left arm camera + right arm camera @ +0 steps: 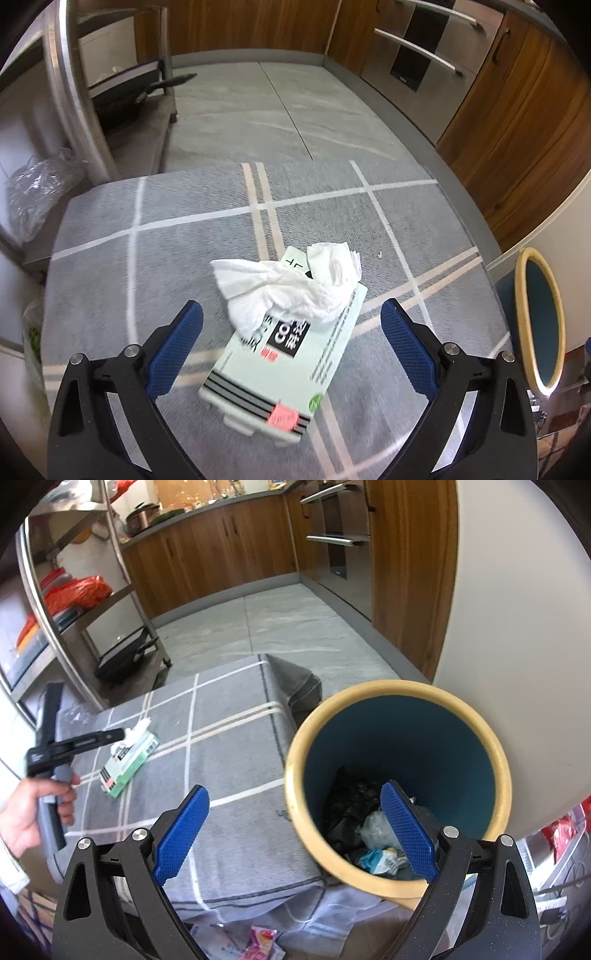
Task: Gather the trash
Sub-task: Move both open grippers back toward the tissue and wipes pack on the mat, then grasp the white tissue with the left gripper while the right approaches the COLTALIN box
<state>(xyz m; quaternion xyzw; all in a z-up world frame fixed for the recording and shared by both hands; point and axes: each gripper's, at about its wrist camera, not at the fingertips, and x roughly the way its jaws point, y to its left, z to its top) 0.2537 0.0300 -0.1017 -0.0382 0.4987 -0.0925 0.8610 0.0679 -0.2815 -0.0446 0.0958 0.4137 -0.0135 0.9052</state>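
Between the left gripper's (291, 332) spread fingers lies crumpled tissue (291, 284).

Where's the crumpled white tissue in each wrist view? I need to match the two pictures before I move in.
Left wrist view: the white tissue lies centre frame on the far end of the green box, just ahead of the open left gripper.
Right wrist view: the tissue is small at mid-left, on the box's far end, by the left gripper's tip.
Shared landmark: the yellow-rimmed blue bin.
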